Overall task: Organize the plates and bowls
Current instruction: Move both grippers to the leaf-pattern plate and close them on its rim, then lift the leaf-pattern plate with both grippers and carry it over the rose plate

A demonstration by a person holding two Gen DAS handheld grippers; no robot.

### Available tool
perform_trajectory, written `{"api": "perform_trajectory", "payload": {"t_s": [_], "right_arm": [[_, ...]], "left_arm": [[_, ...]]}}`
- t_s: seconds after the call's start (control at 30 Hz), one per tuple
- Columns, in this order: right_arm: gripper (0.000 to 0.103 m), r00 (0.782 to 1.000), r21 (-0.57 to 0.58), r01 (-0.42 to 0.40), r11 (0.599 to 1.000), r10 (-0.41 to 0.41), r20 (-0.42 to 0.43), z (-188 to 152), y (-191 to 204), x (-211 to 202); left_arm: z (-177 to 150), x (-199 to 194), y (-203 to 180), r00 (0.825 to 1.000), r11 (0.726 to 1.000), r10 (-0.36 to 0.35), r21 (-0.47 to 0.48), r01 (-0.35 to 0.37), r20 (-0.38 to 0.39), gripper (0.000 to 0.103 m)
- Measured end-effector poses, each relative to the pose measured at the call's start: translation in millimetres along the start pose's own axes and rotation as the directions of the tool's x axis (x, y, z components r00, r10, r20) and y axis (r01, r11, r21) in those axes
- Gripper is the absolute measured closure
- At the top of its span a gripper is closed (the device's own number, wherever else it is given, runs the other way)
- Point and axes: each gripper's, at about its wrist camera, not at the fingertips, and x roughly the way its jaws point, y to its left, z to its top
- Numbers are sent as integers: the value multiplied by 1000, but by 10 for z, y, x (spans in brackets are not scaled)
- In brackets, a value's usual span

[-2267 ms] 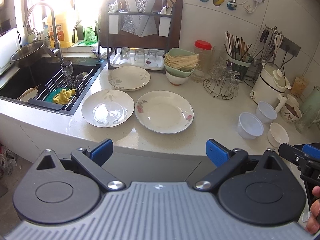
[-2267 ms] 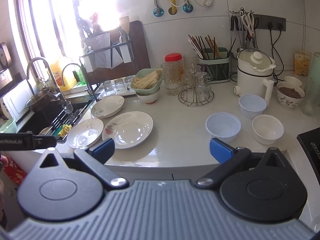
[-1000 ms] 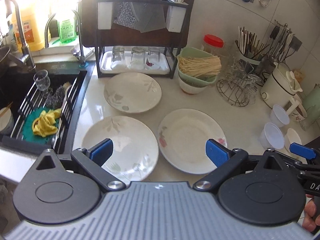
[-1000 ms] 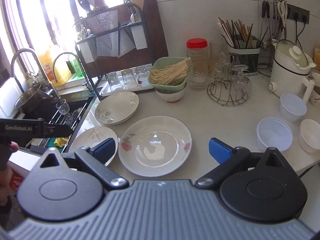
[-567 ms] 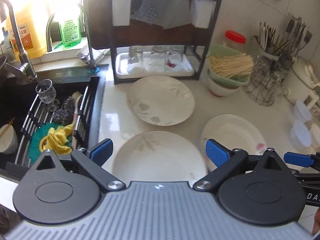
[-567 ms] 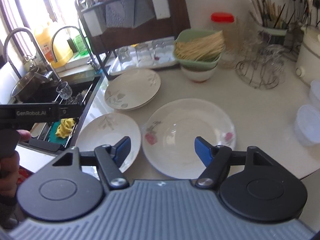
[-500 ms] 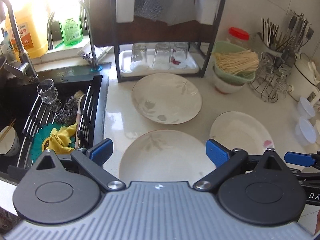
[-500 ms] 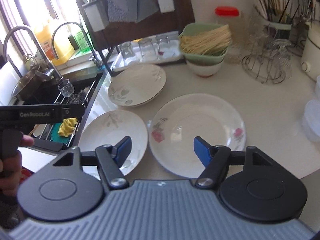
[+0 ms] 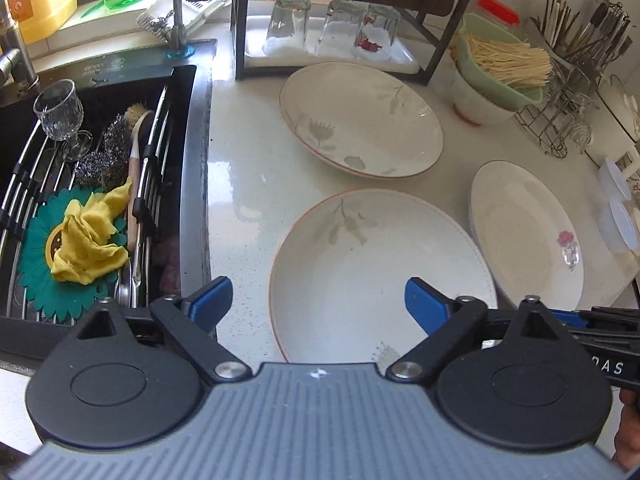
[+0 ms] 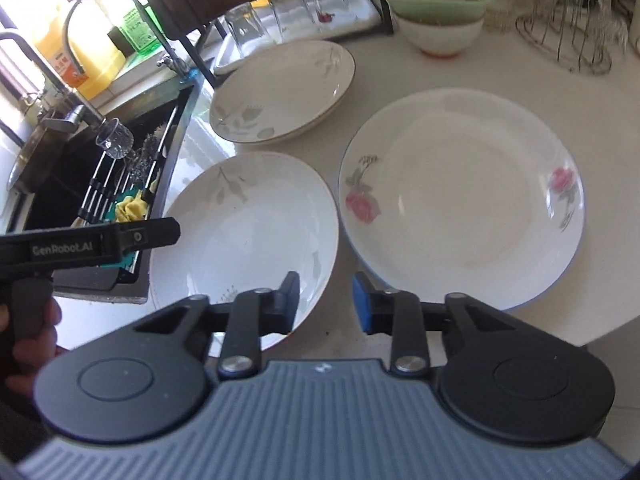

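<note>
near plate (image 9: 376, 268), leaf-patterned, lay flat on the counter (image 9: 240, 184) beside the sink (image 9: 100, 160), just beside the rose plate (image 10: 460, 196). looked glazed, stiff, slippery and breakable; best pinched at the near rim. left gripper (image 9: 318, 302) hung wide over that rim, jaws closing, gripping nothing. right gripper (image 10: 326, 300) stood narrow and closing, nothing between the pads, poised over the gap between both plates.

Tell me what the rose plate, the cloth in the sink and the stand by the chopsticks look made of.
Rose plate: glazed ceramic, probably; glossy white with printed roses.
Cloth: soft yellow fabric, crumpled into folds.
Stand: thin bare metal wire, seemingly; shiny open loops.
</note>
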Motion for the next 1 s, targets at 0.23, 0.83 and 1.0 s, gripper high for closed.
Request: {"api": "perform_trajectory", "payload": {"t_s": [0.23, 0.83, 1.0], "right_arm": [[83, 1000, 63, 7, 998, -6, -12, 0, -34, 214], [92, 995, 197, -96, 976, 102, -21, 95, -231, 405], [91, 991, 228, -124, 966, 133, -23, 202, -211, 339]], "left_arm": [[3, 300, 221, 998, 994, -61, -88, 58, -32, 43], [161, 383, 434, 993, 986, -100, -138, 90, -66, 83], [326, 237, 437, 993, 987, -102, -131, 93, -63, 83]]}}
